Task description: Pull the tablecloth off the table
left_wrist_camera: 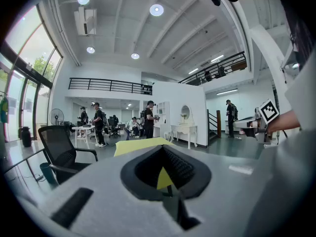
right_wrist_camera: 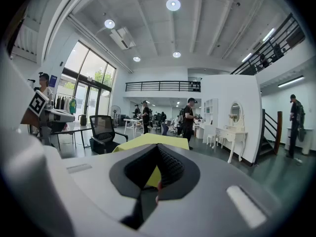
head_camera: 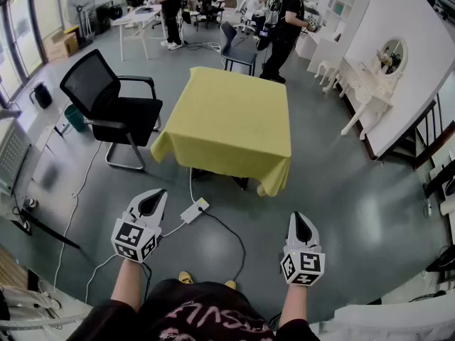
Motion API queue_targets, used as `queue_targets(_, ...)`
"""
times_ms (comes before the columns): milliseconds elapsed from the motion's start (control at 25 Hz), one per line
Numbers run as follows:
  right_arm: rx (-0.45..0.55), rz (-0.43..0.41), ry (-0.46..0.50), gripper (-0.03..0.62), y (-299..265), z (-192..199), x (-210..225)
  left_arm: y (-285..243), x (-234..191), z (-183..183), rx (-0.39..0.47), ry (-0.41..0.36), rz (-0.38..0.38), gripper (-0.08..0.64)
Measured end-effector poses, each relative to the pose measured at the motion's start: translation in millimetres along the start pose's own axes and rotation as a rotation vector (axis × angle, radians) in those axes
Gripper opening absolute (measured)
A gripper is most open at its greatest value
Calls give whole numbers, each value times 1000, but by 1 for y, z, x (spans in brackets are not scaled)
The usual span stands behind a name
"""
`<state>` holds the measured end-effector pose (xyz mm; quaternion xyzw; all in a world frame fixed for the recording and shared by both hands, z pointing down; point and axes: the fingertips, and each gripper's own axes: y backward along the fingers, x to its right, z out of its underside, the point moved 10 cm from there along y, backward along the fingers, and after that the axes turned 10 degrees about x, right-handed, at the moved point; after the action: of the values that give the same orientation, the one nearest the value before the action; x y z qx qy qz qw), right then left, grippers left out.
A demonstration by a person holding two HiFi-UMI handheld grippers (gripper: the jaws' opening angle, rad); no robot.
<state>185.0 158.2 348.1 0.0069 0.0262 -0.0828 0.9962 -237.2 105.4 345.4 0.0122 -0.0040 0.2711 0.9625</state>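
While head view shows the tablecloth [head_camera: 227, 123] whole, gripper views add ceiling lamps [left_wrist_camera: 156, 10].

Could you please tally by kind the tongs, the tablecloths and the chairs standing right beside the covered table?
Tongs: 2, the left tongs and the right tongs
Tablecloth: 1, yellow
Chairs: 2, the black chair and the far chair
Total: 5

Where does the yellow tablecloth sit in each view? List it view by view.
Head view: tablecloth at upper centre, corners hanging down.
Left gripper view: a low yellow strip at centre.
Right gripper view: a low yellow strip at centre.
Shared landmark: black office chair, left of the cloth in all three.
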Motion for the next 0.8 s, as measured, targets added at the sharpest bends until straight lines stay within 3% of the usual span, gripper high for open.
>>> queue_targets(800,3,-24,-6,11,-3,-3,-15,2,-9,5,-3,26,16,5)
